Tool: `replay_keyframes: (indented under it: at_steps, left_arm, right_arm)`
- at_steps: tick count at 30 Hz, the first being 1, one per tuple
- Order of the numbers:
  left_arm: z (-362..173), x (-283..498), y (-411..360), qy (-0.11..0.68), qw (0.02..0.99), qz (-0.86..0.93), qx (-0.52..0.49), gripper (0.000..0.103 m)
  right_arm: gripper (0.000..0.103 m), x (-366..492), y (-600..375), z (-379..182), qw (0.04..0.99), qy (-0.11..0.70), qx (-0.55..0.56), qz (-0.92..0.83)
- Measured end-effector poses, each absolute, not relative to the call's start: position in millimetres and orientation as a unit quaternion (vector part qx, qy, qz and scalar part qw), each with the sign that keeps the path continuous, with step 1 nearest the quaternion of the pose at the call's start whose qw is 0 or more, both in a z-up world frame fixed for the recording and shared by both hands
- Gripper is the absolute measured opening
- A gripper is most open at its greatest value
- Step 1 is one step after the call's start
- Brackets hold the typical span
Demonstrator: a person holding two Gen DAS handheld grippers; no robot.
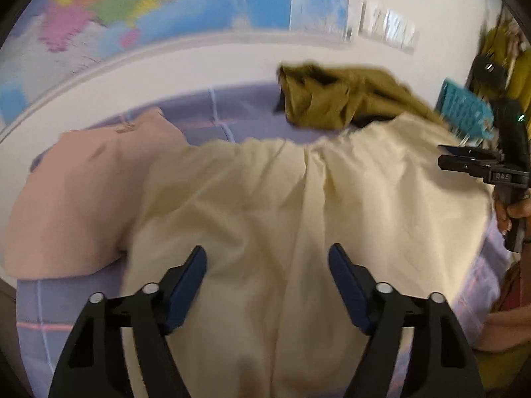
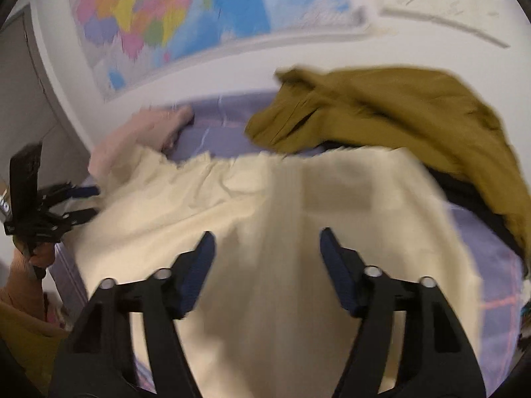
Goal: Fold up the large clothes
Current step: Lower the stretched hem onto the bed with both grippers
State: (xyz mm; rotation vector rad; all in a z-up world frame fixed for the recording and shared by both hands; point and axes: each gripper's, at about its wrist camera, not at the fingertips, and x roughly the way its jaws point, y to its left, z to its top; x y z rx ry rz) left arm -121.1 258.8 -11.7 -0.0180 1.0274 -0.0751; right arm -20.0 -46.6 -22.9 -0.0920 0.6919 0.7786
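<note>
Cream cloth, spread flat across the middle of the bed, gathered hem toward the far edge. Best smoothed first, then pinched at the near corners and carried evenly to that hem. Left hand-held gripper: spread wide, nothing pinched, hovering over the near part of the cloth. Right hand-held gripper: likewise spread and empty, cloth directly beneath. Pink garment at the left edge, olive garment heaped at the far right corner.

The cream cloth fills the middle of the bed. A pink cloth blocks the left, a brown heap (bunched up) the back. Purple sheet between them lies bare.
</note>
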Motion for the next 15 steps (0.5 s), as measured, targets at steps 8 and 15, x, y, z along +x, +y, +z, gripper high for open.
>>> replay_keyframes:
  at_steps: [8, 15]
  left_arm:
    - [-23.6, -67.5, 262.4, 0.521, 0.853, -0.027, -0.026, 0.009]
    - [-21.5, -41.1, 278.3, 0.512, 0.856, -0.027, -0.063, 0.009]
  right_arm:
    - [0.002, 4.0, -31.0, -24.6, 0.874, 0.327, -0.043, 0.357]
    - [0.003, 15.5, -39.1, -13.2, 0.885, 0.314, -0.013, 0.342]
